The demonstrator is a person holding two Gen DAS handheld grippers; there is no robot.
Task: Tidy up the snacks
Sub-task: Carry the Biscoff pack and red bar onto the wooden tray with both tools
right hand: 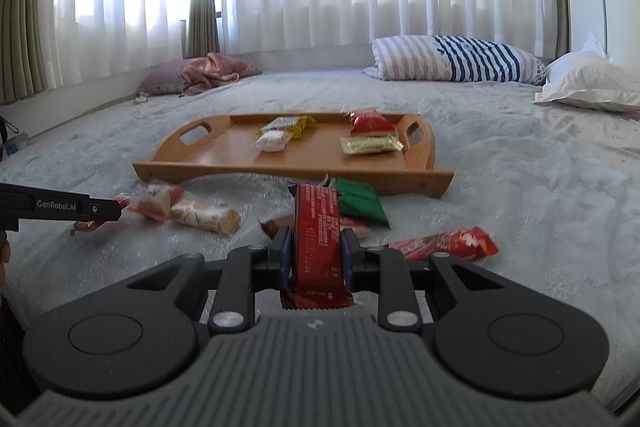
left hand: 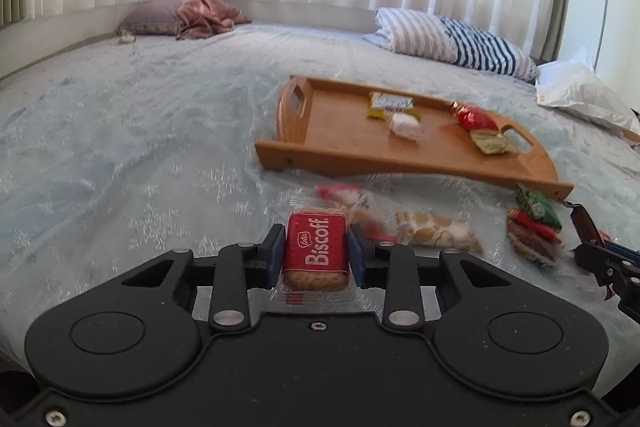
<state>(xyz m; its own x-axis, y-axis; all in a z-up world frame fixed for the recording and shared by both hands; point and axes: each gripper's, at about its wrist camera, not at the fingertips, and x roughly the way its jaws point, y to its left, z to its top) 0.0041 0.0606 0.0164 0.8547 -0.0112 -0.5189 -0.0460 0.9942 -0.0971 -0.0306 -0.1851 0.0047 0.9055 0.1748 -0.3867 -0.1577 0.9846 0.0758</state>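
Note:
My left gripper (left hand: 316,247) is shut on a red Biscoff biscuit pack (left hand: 315,251), held above the bed short of the tray. My right gripper (right hand: 316,255) is shut on a dark red snack bar (right hand: 318,243), also short of the tray. The wooden tray (left hand: 340,155) (right hand: 224,163) holds several snacks: a yellow pack (right hand: 286,125), a white one (right hand: 272,141), a red one (right hand: 370,123) and a gold one (right hand: 370,145). Loose snacks lie on the bed before the tray: a green pack (right hand: 360,203), a red wrapper (right hand: 448,245), a beige bar (right hand: 204,217).
The bed has a pale blue cover (left hand: 120,147). Striped pillows (right hand: 456,59), a white pillow (right hand: 588,83) and a pink pillow with a cloth (right hand: 200,75) lie at the far side under curtains. The left gripper's body (right hand: 60,209) shows at the right wrist view's left edge.

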